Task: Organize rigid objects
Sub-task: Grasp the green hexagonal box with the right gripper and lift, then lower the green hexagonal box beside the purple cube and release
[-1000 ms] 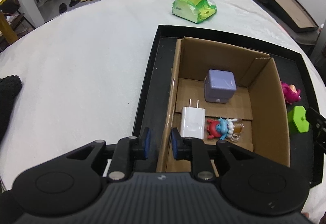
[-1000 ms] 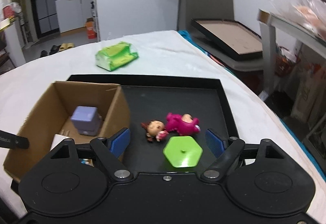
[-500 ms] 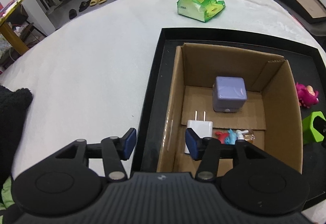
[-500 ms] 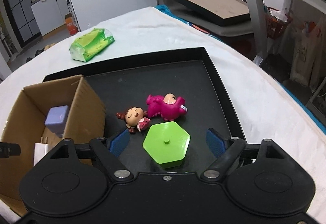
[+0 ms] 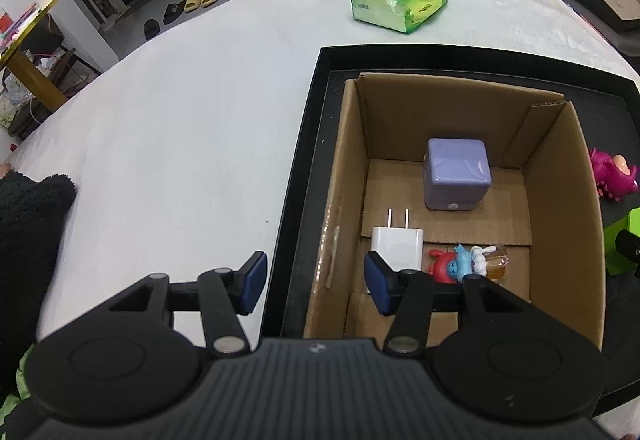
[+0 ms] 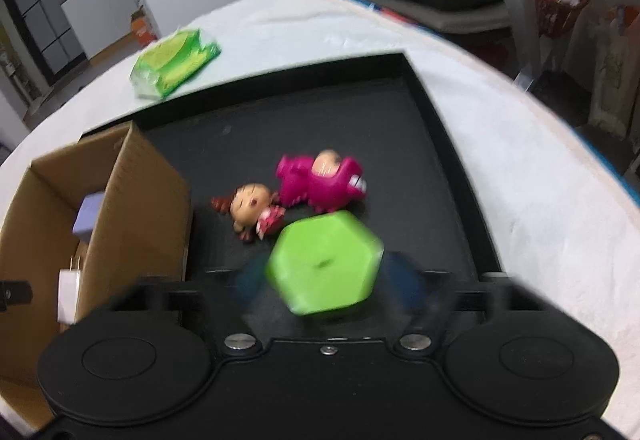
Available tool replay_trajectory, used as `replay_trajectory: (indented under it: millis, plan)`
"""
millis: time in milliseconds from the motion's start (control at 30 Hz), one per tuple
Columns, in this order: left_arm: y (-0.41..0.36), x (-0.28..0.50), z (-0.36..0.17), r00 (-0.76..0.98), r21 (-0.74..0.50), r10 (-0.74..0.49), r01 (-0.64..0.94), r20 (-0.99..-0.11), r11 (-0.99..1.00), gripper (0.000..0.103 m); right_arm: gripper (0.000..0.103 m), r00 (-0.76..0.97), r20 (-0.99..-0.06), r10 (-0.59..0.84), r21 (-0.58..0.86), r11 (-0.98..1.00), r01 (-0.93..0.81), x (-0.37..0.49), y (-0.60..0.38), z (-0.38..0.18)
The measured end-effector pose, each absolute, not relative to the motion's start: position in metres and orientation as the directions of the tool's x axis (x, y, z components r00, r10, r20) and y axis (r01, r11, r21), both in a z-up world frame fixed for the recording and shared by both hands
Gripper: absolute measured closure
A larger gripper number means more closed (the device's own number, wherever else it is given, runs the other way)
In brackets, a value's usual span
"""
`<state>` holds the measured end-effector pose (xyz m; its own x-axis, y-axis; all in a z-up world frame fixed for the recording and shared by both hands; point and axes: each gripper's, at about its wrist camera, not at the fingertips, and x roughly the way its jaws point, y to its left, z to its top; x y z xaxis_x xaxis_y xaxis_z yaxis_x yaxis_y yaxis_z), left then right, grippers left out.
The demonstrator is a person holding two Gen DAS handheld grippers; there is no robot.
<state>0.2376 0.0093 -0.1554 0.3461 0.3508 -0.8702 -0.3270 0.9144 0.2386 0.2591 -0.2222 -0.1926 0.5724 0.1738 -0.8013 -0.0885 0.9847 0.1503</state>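
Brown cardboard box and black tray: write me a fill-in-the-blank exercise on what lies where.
1. The lilac cube lies inside the brown cardboard ____.
2. The white plug charger has ____ metal prongs.
3. The pink dinosaur figurine lies on the ____ tray, outside the box.
4. The green hexagonal block sits between the ____ gripper's closing jaws.

Missing words: box; two; black; right
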Motion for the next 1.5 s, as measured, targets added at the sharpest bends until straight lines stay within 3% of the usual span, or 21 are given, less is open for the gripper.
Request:
replay_trajectory:
  millis: [667, 1067, 1267, 1500]
  plan:
    - [0.003, 0.225, -0.147, 0.365, 0.238, 0.350, -0.318, -0.862, 0.918, 0.051, 0.050, 0.662, -0.724, 0.194, 0.194, 0.978, -0.075, 0.250, -0.233, -0.152]
    - [0.016, 0.213, -0.142, 0.423, 0.186, 0.319, -0.327, -0.848, 0.927, 0.052, 0.051, 0.747, -0.615, 0.251, 0.164, 0.968, -0.190, 0.236, -0.207, -0.119]
    - [0.022, 0.210, -0.140, 0.442, 0.145, 0.283, -0.319, -0.851, 0.937, 0.058, 0.051, 0.771, -0.564, 0.295, 0.173, 0.955, -0.240, 0.230, -0.200, -0.108]
    - [0.033, 0.207, -0.141, 0.457, 0.088, 0.232, -0.315, -0.859, 0.945, 0.073, 0.050, 0.782, -0.504, 0.366, 0.175, 0.930, -0.323, 0.223, -0.184, -0.099]
